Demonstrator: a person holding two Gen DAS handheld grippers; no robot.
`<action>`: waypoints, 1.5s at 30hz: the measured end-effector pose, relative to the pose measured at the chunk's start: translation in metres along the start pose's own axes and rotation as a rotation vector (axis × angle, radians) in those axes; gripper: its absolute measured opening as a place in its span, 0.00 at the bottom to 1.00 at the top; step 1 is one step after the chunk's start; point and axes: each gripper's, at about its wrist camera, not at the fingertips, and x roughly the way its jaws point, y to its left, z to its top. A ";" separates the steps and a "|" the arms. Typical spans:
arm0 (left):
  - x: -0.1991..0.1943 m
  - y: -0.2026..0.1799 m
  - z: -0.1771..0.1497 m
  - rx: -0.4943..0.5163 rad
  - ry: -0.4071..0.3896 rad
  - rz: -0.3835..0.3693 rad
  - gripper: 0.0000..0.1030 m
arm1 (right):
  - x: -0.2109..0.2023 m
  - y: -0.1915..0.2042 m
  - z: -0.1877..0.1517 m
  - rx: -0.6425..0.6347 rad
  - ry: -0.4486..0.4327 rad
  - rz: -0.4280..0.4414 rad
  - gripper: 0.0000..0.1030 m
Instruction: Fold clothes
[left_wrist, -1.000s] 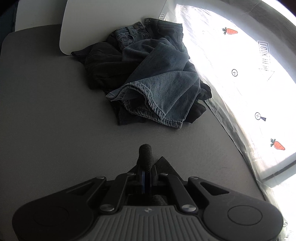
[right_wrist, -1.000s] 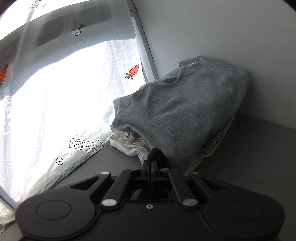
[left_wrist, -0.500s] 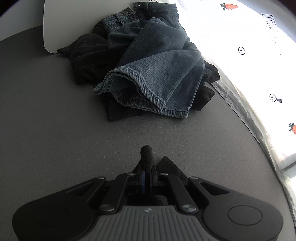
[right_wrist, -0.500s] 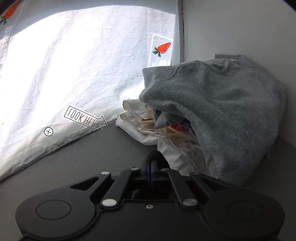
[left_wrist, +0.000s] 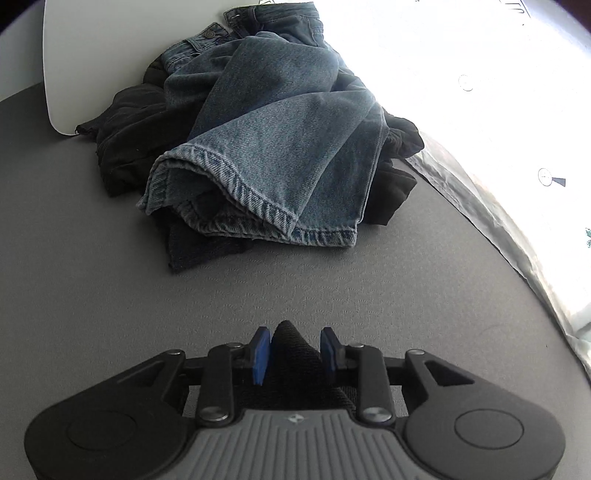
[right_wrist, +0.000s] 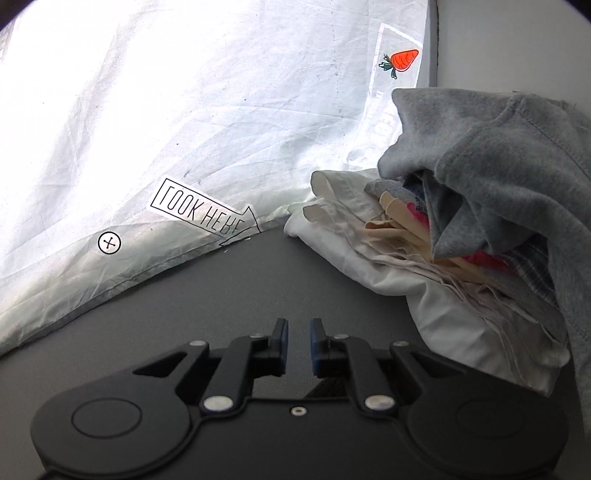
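Left tongs (left_wrist: 295, 350) released around black cloth (left_wrist: 293, 354) – jeans (left_wrist: 280, 147) ahead; right tongs (right_wrist: 295, 343) released – grey sweatshirt (right_wrist: 509, 177) beside

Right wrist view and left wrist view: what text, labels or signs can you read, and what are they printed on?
"LOOK HERE", in an arrow-shaped outline, appears mirrored on the white sheet.
Circled cross mark: a sign on the same sheet, no letters.
Carrot picture: no words.
Faint lettering below the carrot: too washed out to read.
Left wrist view: sheet marks hold no readable text.
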 end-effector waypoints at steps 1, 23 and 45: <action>-0.005 -0.003 0.002 0.020 -0.018 -0.004 0.36 | -0.009 0.004 0.000 -0.017 -0.017 0.018 0.25; -0.080 -0.159 -0.190 0.763 0.264 -0.605 0.12 | -0.128 0.094 -0.171 -0.395 0.211 0.497 0.04; -0.033 -0.162 -0.138 0.590 0.195 -0.488 0.44 | -0.107 0.092 -0.148 -0.390 0.160 0.373 0.79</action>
